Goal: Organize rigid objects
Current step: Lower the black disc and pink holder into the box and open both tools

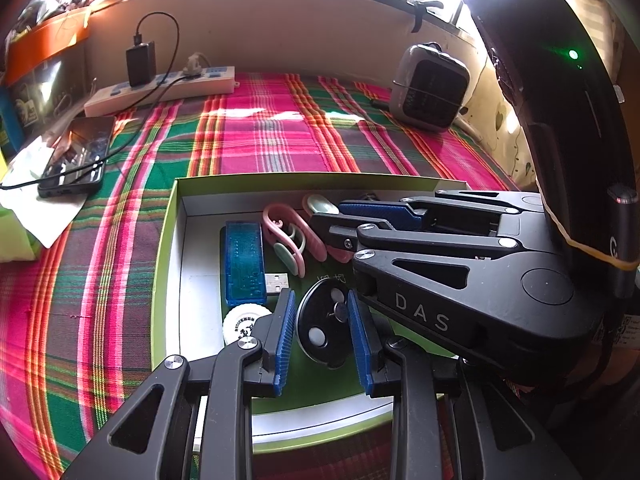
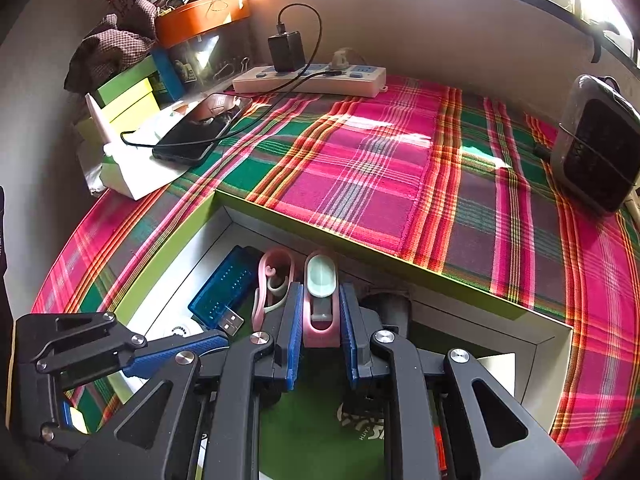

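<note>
Both grippers spread: left (image 1: 322,332) over half-hidden disc (image 1: 324,326), right (image 2: 318,330) around clip (image 2: 320,300).

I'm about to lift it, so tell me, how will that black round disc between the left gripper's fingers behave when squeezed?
The black disc looks rigid, so probably won't flex. Its round edge may pivot or slip between the left hand-held gripper pads. It looks thin, so likely light.

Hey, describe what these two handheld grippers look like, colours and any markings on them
Both the left gripper and right gripper are matte black linkage frames with silver pivot screws and triangular cut-outs. Each finger carries a ribbed blue pad. In the left view, the right gripper's body shows white "DAS" lettering, a green indicator light and a yellow rubber band.
</note>
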{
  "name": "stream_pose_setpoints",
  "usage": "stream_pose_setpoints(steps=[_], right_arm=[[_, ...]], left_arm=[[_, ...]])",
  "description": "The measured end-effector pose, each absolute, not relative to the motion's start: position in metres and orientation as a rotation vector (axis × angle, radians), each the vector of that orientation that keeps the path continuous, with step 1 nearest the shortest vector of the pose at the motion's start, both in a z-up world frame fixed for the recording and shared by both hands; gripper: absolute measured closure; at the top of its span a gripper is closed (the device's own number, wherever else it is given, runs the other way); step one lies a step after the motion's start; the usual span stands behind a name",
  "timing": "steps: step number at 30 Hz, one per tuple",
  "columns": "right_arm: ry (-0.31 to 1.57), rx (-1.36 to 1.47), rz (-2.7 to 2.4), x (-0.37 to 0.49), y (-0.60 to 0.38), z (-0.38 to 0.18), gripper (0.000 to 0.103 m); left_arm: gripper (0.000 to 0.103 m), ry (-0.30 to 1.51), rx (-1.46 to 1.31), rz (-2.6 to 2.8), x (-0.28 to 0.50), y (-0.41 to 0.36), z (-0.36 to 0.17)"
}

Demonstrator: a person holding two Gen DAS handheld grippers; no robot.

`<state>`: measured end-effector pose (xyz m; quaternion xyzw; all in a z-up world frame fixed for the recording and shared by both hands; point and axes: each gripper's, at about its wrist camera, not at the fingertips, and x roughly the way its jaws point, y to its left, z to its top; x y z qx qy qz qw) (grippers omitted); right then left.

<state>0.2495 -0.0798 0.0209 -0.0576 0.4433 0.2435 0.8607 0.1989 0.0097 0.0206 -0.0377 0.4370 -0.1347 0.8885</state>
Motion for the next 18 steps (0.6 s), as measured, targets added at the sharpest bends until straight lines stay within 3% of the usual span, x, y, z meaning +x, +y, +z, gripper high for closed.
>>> stream_pose_setpoints(steps=[6,18], right_arm=[[0.929,-0.123,0.51,0.2494,-0.0796,0.0208,0.083],[0.92,-0.121,0.497,0.2461,-0.0805,0.0234,0.068]], left_arm=[[0.076,0.908,-0.077,-0.277,0.1989,0.0097,0.0207],[0.069,0.908,-0.067,-0.259,0.1976,0.011,0.0212]])
